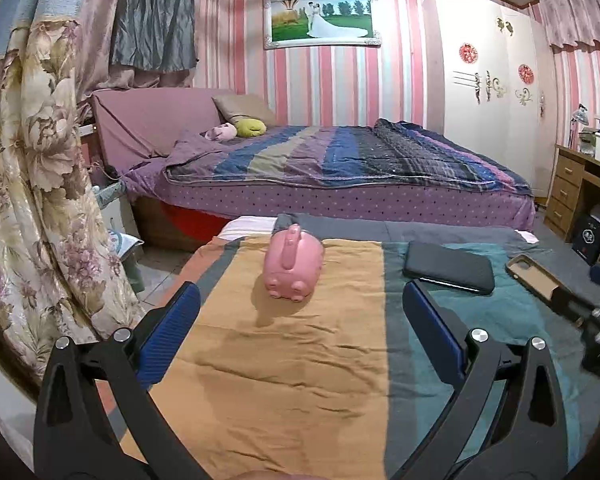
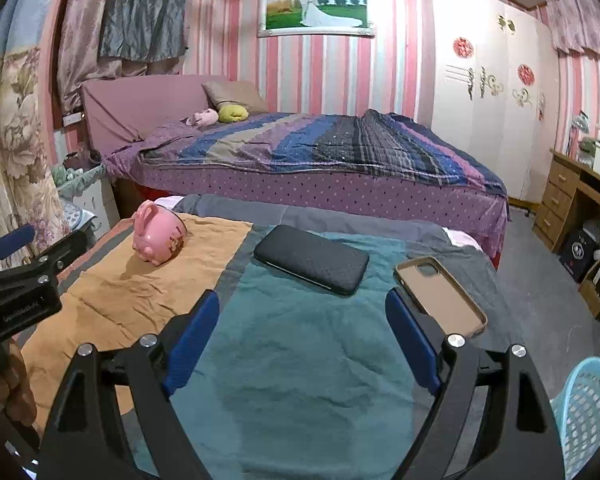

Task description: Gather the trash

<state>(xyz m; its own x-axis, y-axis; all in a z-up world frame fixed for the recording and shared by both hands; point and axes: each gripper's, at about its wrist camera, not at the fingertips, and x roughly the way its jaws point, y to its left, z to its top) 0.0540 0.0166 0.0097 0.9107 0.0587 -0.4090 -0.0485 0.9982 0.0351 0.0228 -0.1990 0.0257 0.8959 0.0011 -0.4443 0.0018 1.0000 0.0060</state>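
Note:
A striped cloth [image 1: 300,360] covers the low surface in front of me. On its orange band a pink piggy bank [image 1: 294,262] lies just past my left gripper [image 1: 300,296], which is open and empty. To its right are a black phone [image 1: 450,266] and a tan phone case [image 1: 534,276]. In the right wrist view my right gripper [image 2: 303,304] stands open over the teal band, holding nothing. The black phone [image 2: 312,258] lies just ahead of it, and the phone case [image 2: 440,300] lies beside its right finger. The piggy bank [image 2: 158,236] is at far left. A light blue mesh basket [image 2: 588,404] stands at lower right.
A large bed [image 1: 340,168] with a striped quilt fills the room behind. A floral curtain [image 1: 32,184] hangs close on the left. A white wardrobe [image 2: 484,92] and a wooden desk [image 2: 572,196] stand at right, with grey floor [image 2: 540,280] between.

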